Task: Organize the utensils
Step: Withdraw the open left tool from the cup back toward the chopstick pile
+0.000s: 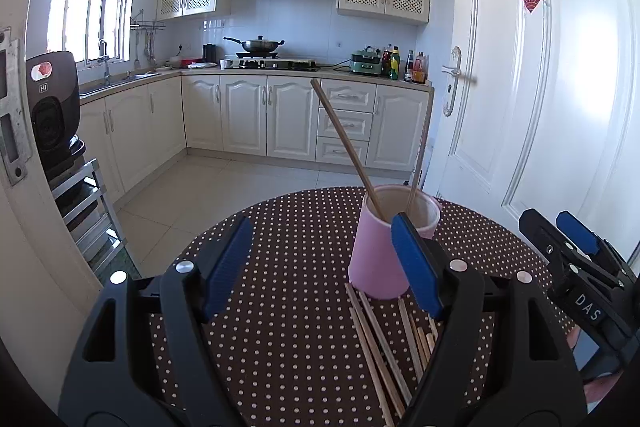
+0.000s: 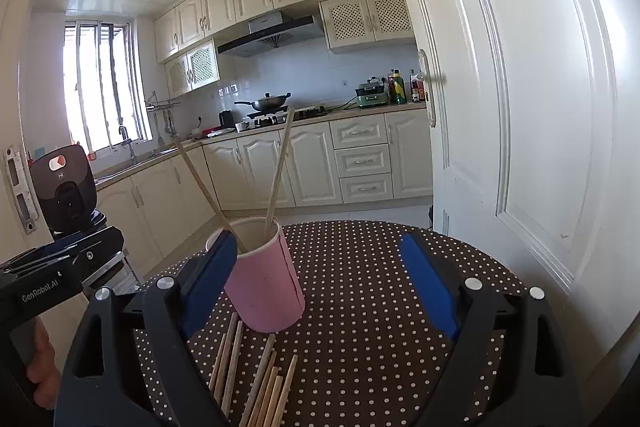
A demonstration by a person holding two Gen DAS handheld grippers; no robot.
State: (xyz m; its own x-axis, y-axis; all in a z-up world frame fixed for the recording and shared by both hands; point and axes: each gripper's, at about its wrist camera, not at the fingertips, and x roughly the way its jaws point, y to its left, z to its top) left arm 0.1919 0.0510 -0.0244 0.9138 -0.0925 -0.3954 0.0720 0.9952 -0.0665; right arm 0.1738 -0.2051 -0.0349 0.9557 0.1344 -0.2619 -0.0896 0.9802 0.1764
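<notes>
A pink cup (image 1: 376, 251) stands upright on the round polka-dot table (image 1: 296, 227), with two wooden chopsticks (image 1: 340, 139) leaning in it. Several loose chopsticks (image 1: 380, 347) lie flat on the cloth just in front of the cup. My left gripper (image 1: 322, 221) is open and empty, and the cup sits just beyond its right finger. My right gripper (image 2: 318, 239) is also open and empty; the cup (image 2: 264, 287) stands beyond its left finger, and the loose chopsticks (image 2: 256, 379) lie below it. Each gripper shows at the edge of the other's view: the right gripper (image 1: 550, 223) and the left gripper (image 2: 108, 243).
A white door (image 2: 520, 147) stands close behind the table's right side. A black camera on a stand (image 1: 52, 107) and a metal rack (image 1: 92, 211) are on the left. Beyond the table's far edge lie tiled floor (image 1: 224, 187) and kitchen cabinets.
</notes>
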